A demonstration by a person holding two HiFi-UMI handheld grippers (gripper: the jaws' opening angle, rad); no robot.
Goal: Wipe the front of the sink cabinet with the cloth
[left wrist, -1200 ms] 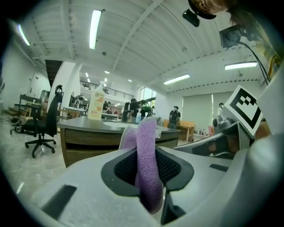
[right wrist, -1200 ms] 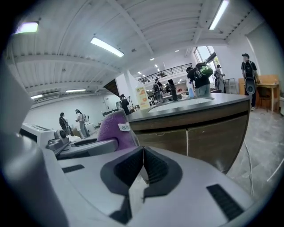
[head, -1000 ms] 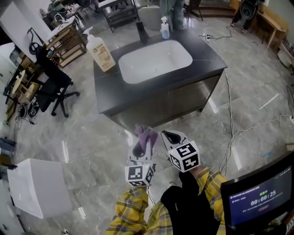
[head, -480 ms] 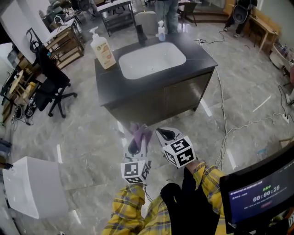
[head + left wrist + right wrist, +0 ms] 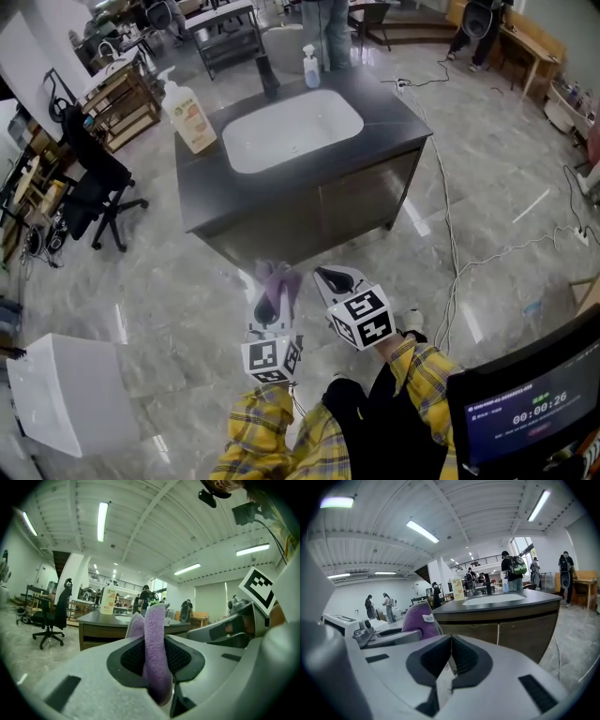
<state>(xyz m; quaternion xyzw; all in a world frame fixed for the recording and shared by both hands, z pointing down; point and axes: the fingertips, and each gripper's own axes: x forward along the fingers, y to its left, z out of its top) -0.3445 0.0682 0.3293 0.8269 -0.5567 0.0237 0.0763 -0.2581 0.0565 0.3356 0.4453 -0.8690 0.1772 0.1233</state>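
My left fingers [image 5: 182, 659] are clamped on the purple cloth [image 5: 154, 653]. It sticks up toward the cabinet front [image 5: 319, 220], straight ahead and well apart. My right fingers [image 5: 426, 660], just beside, are pressed together and hold nothing.

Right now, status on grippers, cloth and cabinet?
Left gripper shut on cloth. Right gripper shut, empty. No contact between cloth and cabinet front. Nothing seen between them.
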